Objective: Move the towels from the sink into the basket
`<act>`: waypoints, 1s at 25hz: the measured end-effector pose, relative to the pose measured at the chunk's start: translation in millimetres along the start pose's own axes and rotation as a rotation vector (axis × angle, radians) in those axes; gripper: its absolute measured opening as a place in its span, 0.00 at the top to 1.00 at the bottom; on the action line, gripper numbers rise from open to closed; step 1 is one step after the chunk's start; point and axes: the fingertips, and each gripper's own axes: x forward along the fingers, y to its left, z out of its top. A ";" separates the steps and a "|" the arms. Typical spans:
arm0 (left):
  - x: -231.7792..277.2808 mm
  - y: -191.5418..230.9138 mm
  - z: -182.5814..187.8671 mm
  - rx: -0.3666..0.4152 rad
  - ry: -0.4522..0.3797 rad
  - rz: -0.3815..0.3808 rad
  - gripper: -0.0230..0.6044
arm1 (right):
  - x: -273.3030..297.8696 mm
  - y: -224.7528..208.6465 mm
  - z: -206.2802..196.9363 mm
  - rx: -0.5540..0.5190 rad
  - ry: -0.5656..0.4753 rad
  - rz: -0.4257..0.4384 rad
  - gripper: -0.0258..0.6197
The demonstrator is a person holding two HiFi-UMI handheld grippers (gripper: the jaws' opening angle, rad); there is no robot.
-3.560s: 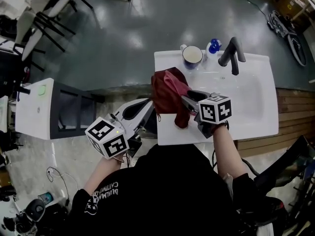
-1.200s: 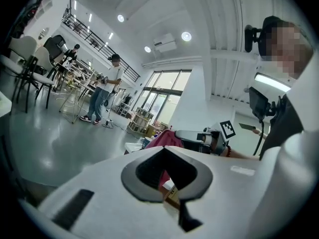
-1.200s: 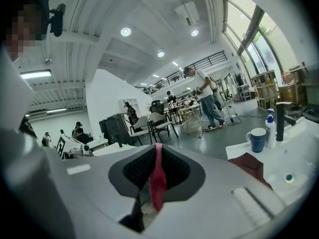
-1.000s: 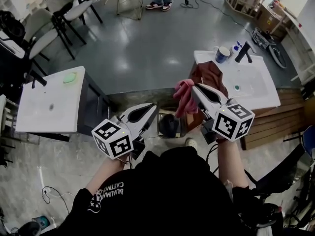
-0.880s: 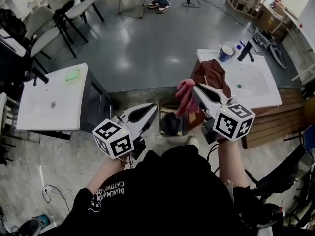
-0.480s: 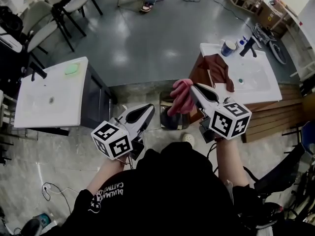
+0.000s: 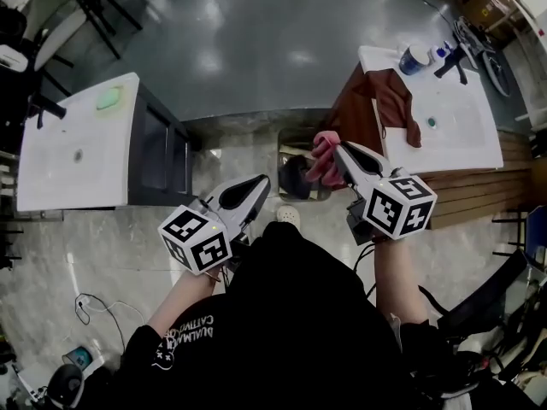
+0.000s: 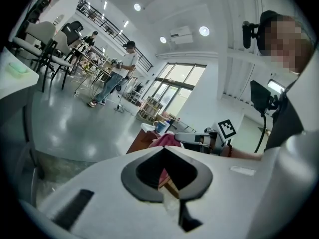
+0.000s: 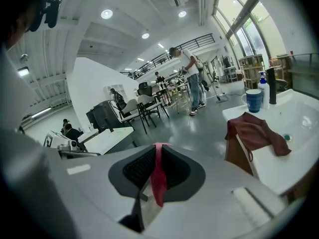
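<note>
A glossy grey floor (image 7: pixel 256 49) is seen, edged by a paler stone-patterned strip (image 7: pixel 102 254). A white surface (image 7: pixel 68 152) on a dark cabinet is set at the left, with chairs (image 7: pixel 51 7) beyond it. Wooden slats (image 7: pixel 521 178) are laid at the right. Tall windows (image 9: pixel 244 29), round ceiling lights (image 9: pixel 106 14), a white wall (image 9: pixel 94 78) and a railed gallery (image 9: pixel 169 51) are shown.

A blue mug (image 7: pixel 416 58) stands at one o'clock. At ten o'clock, a white surface (image 7: pixel 60 173) carries a small green thing (image 7: pixel 108 99), perhaps a sponge. Chairs (image 7: pixel 53 11) crowd eleven o'clock.
</note>
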 end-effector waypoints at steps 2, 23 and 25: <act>8.1 9.0 -4.8 -0.016 0.021 0.013 0.96 | 12.1 -12.8 -7.2 0.028 0.025 -0.003 0.89; 82.3 135.5 -68.6 -0.083 0.141 0.187 0.96 | 174.1 -110.5 -153.5 0.215 0.407 -0.051 0.89; 82.5 142.0 -80.2 -0.110 0.170 0.194 0.96 | 183.4 -120.3 -177.3 0.224 0.453 -0.069 0.89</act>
